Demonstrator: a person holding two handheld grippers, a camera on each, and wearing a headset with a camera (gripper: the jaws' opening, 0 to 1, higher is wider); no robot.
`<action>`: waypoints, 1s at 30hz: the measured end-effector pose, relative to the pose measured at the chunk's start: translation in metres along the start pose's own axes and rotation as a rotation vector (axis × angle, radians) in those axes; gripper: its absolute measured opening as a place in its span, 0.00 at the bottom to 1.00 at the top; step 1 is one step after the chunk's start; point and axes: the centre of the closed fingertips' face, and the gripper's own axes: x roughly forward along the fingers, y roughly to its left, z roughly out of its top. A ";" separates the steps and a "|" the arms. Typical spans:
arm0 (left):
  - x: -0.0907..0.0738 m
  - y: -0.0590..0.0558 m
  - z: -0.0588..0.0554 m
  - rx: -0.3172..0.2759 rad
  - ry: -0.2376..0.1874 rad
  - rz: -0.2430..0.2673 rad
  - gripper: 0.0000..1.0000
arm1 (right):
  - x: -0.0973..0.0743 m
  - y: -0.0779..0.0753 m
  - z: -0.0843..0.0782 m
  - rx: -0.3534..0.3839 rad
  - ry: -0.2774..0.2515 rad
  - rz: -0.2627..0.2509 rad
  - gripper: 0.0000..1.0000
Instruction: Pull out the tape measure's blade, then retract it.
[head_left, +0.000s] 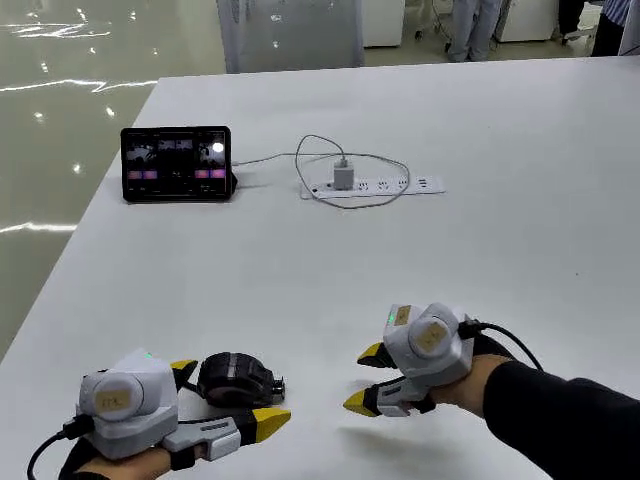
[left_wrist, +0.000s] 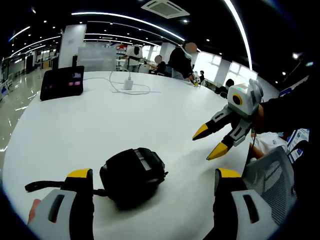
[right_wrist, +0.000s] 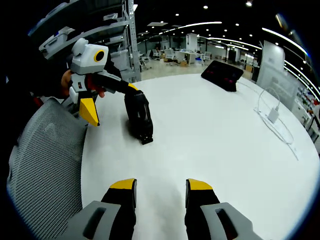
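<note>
Tape measure (head_left: 237, 378) lies between spread left gripper (head_left: 233, 393) fingers; right gripper (head_left: 360, 380) fingers parted nearby.

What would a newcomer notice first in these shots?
The black tape measure lies on the white table at its near edge, between the left gripper's open, yellow-tipped fingers, blade not pulled out. The right gripper hangs open and empty to its right. Farther back, a lit tablet stands at the left, a power strip beside it.
</note>
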 end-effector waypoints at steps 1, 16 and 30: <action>-0.001 0.001 -0.001 0.010 0.007 -0.003 0.99 | -0.003 0.000 -0.002 0.008 -0.002 -0.001 0.36; -0.019 0.016 -0.020 0.085 0.077 -0.025 0.99 | -0.053 -0.008 -0.052 0.063 -0.015 -0.092 0.45; -0.031 0.022 -0.024 0.132 0.097 -0.046 0.99 | -0.111 -0.026 -0.090 0.139 -0.042 -0.211 0.64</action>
